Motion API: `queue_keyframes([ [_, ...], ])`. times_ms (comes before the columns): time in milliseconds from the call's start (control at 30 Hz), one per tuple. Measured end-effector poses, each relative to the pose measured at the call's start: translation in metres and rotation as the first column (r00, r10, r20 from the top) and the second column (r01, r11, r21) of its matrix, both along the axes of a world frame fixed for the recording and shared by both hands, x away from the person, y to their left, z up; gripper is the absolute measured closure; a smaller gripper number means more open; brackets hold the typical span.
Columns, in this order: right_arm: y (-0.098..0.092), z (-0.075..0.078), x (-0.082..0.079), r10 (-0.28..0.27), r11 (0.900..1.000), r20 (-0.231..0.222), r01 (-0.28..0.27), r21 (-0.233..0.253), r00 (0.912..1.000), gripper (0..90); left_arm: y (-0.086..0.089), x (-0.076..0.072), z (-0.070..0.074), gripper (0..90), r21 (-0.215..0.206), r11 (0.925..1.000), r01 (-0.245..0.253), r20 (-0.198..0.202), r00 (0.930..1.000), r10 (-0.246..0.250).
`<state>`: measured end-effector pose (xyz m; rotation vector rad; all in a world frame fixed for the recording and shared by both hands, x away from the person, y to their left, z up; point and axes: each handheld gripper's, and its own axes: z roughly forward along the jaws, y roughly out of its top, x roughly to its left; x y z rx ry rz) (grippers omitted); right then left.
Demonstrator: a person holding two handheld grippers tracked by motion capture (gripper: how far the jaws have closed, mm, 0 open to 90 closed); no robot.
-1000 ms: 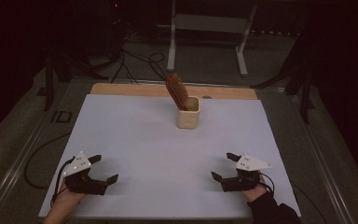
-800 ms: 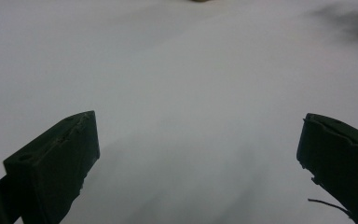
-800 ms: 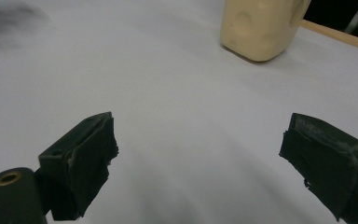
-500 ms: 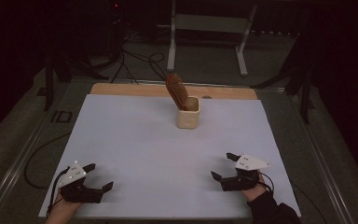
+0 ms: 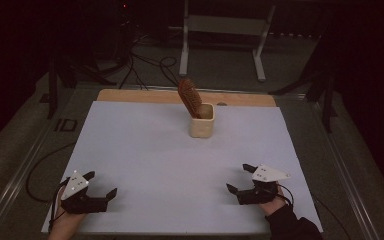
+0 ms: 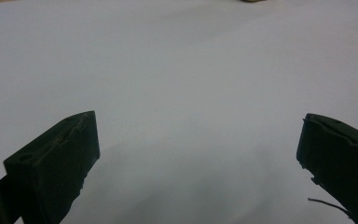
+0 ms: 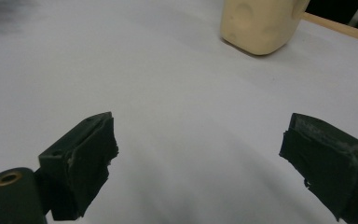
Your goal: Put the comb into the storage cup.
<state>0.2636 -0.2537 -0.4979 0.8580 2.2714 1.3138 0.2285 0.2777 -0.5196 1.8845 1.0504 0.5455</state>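
A cream cup (image 5: 202, 120) stands at the far middle of the white table (image 5: 155, 150), with a brown hairbrush (image 5: 189, 97) leaning out of it to the left. The cup's lower part (image 7: 261, 23) shows at the top of the right gripper view. My left gripper (image 5: 100, 184) rests open at the near left corner, nothing between its jaws (image 6: 196, 154). Near the right front edge my right gripper (image 5: 239, 177) is open too, jaws wide apart over bare table (image 7: 196, 154).
A wooden strip (image 5: 145, 96) runs along the table's far edge. Beyond it stand a metal frame (image 5: 225, 30) and loose cables (image 5: 150, 62) on the dark floor. A cable (image 5: 35, 175) trails off the left side.
My left gripper has drawn back toward the near left corner of the table. The right gripper, cup and brush stay where they were.
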Motion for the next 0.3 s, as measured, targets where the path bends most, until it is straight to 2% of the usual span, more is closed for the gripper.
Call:
queue_keyframes([
  [300, -0.0005, 0.0001, 0.0001, -0.003, 1.0, -0.004, 0.003, 0.001, 1.0, 8.6, -0.0016, -0.0009, -0.0008, 0.1, 0.001, 1.0, -0.001, 0.008, 1.0, 0.001],
])
